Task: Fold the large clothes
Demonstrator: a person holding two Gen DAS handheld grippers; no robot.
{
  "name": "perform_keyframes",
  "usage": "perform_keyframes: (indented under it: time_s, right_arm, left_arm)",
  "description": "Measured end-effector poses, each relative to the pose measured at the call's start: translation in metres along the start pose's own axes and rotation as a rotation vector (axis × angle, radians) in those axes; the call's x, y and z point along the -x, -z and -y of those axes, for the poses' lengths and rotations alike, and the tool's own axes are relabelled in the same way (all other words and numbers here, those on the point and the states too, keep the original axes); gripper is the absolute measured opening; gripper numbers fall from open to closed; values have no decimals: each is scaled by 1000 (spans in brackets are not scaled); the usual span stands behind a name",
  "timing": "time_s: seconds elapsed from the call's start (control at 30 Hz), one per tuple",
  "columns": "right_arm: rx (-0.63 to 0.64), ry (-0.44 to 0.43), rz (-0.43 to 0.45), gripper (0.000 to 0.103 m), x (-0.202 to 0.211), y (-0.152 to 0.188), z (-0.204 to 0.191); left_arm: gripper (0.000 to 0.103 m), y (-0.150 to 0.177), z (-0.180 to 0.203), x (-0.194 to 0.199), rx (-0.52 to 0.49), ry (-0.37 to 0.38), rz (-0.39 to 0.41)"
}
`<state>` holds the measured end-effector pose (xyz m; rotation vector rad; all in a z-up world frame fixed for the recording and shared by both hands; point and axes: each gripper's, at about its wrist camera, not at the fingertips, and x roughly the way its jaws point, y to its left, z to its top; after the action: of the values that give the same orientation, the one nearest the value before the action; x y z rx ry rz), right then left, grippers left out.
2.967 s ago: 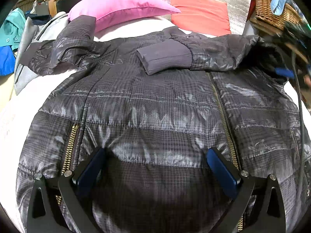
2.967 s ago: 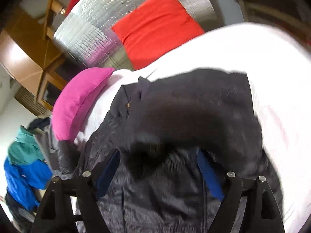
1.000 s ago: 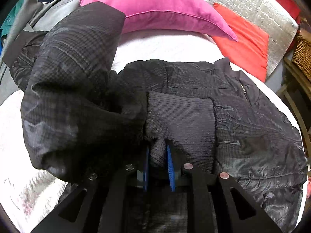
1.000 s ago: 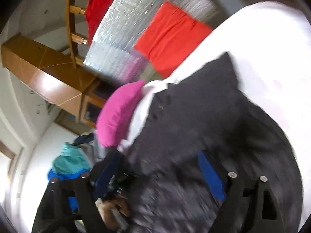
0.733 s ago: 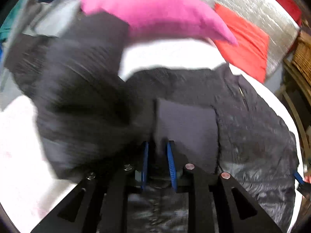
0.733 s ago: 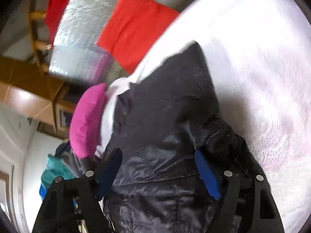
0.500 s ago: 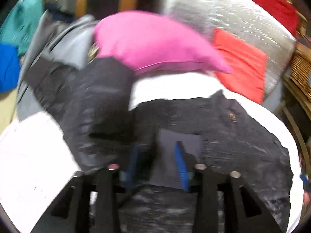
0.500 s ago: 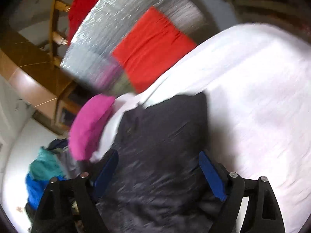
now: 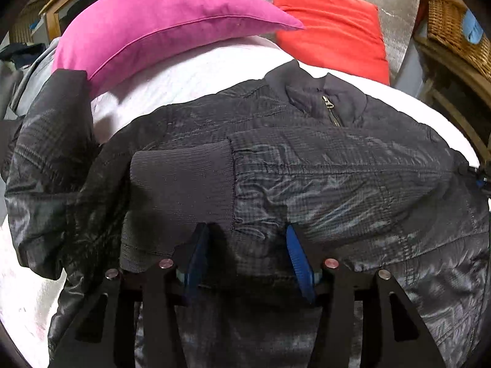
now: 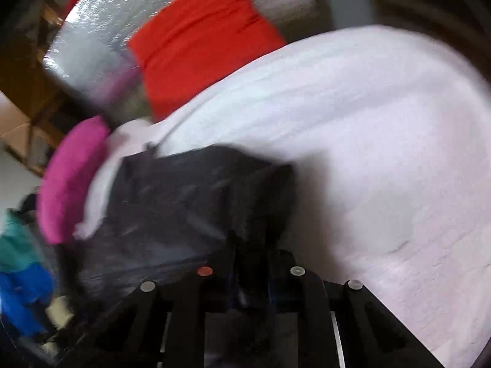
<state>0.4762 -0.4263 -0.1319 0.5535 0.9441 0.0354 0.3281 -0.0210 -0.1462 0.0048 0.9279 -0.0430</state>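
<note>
Left gripper [image 9: 245, 239]: jaws opening, apart, nothing pinched, over the ribbed cuff [image 9: 184, 184]. Right gripper [image 10: 250, 263]: jaws closing, pinching blurred fabric of the black jacket [image 9: 322, 165], which fills centre frame on the white bedcover [image 10: 383, 153].

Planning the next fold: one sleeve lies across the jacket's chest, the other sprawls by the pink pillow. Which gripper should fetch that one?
Left, probably. The left gripper is opening, pads off the ribbed cuff, with the loose sleeve alongside. The right gripper is closing on the jacket's far edge.
</note>
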Motion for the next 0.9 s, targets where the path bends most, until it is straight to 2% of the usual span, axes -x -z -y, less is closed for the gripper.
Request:
perform_keyframes:
  time_s: [0.1, 0.13, 0.17, 0.2, 0.23, 0.33, 0.43, 0.5, 0.53, 0.57, 0.63, 0.7, 0.77, 0.83, 0.9]
  right_arm:
    - [28, 6, 31, 23, 15, 8, -11]
    - [42, -5, 48, 33, 23, 11, -16]
    - [51, -18, 58, 66, 34, 17, -19]
    - [59, -18, 63, 83, 42, 23, -22]
    - [80, -12, 74, 96, 51, 31, -26]
    - [147, 5, 31, 96, 59, 55, -30]
    - [152, -4, -67, 92, 43, 71, -28]
    - [161, -20, -135, 48, 28, 77, -27]
    - [175, -23, -129, 36, 30, 77, -29]
    - [212, -20, -111, 29, 36, 78, -34]
    - [276, 13, -69, 28, 45, 81, -39]
    - [265, 66, -96, 27, 28, 83, -30]
    - [272, 76, -80, 27, 27, 87, -29]
    - [257, 57, -75, 29, 31, 85, -29]
    - [202, 4, -68, 38, 42, 79, -21]
  left_arm:
    - [55, -2, 2, -1, 0, -11, -7]
    - [55, -1, 2, -1, -4, -14, -5]
    - [55, -3, 4, -3, -6, -15, -3]
    - [55, -2, 5, -3, -8, -16, -2]
    - [55, -2, 4, -4, -8, -17, -2]
    - [55, -2, 1, -3, -1, -19, -6]
    - [56, -2, 1, -4, -2, -24, -3]
    - [56, -2, 1, -3, -2, -23, -3]
    - [56, -2, 0, -3, -1, -20, -5]
    - [56, -2, 0, -3, 0, -17, -5]
    - [56, -2, 0, -3, -5, -9, -1]
    - [57, 0, 2, -4, -7, 3, 5]
    - [57, 2, 6, -3, -19, -9, 14]
    - [57, 3, 6, -3, -25, -13, 20]
    - [57, 3, 4, -3, -17, -4, 21]
